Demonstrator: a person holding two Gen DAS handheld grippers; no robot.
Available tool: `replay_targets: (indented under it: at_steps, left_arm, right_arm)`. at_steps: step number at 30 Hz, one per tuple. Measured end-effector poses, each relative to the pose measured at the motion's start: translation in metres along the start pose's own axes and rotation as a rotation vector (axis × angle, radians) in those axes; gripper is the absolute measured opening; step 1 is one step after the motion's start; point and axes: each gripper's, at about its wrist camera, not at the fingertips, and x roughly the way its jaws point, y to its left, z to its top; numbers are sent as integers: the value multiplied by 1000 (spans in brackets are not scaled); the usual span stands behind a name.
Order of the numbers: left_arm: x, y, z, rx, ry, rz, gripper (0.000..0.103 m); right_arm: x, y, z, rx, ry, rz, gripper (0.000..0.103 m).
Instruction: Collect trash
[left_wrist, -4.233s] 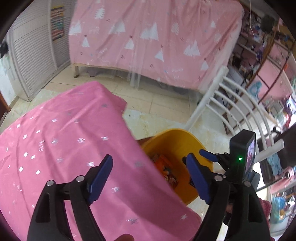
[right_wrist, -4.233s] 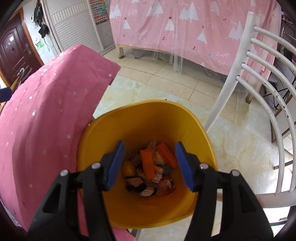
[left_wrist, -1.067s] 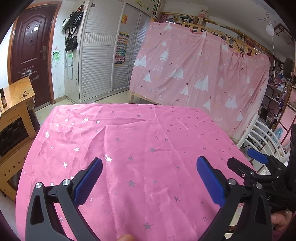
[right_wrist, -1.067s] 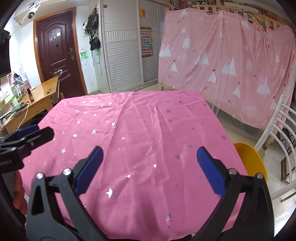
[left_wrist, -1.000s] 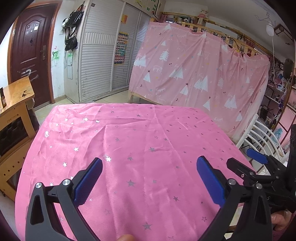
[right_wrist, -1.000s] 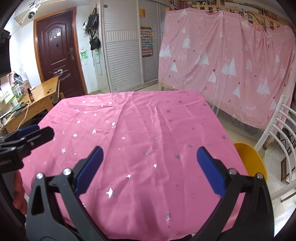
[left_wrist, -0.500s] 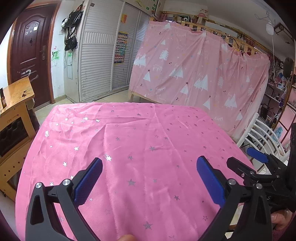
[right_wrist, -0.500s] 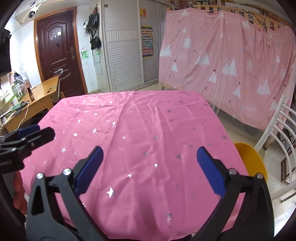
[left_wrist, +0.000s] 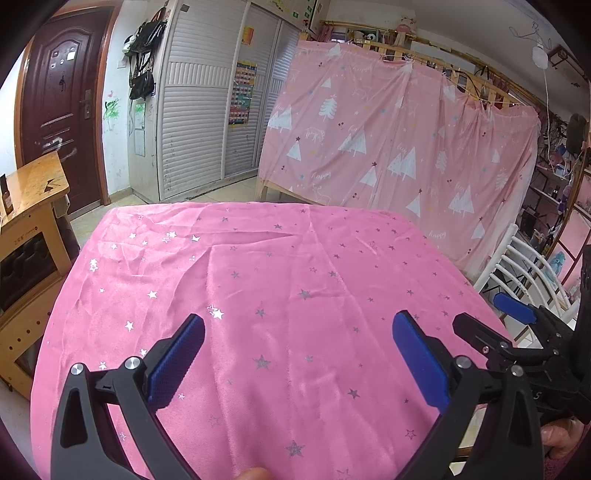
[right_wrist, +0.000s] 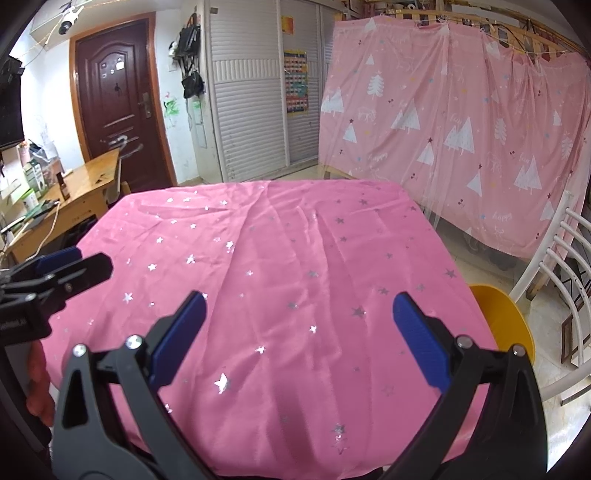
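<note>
The left gripper (left_wrist: 297, 354) has its jaws spread wide with nothing between them; the right gripper (right_wrist: 297, 334) is the same, jaws wide apart and empty. Both hang over the near edge of the counter, which is draped in a pink cloth (left_wrist: 280, 280) with silver stars. Ahead of both sets of jaws the cloth is bare: no trash lies on it in either view, though folds could hide a small scrap.

Right of the right jaws, just past the counter's edge and lower down, sits the yellow bin (right_wrist: 506, 325); only part of its rim shows, so its contents cannot be seen from here. A white chair (right_wrist: 554, 273) stands just beyond it.

Judging by the task, whatever remains to be collected is probably light wrappers or scraps, soft and easily crushed, best pinched across a flat or crumpled middle. The satin-like cloth looks slippery and loose, so jaws closing low could catch it along with the trash.
</note>
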Motion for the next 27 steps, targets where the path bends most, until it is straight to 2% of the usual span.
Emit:
replay_targets:
  at_steps: [21,27]
  left_arm:
    - [2,0,0,-2,10,9,95]
    - [-3,-3,-2,9,-27,36,95]
  right_arm:
    - [4,2,-1,-5,6,5,97]
    - [5,3,-2,-5,9,9,97]
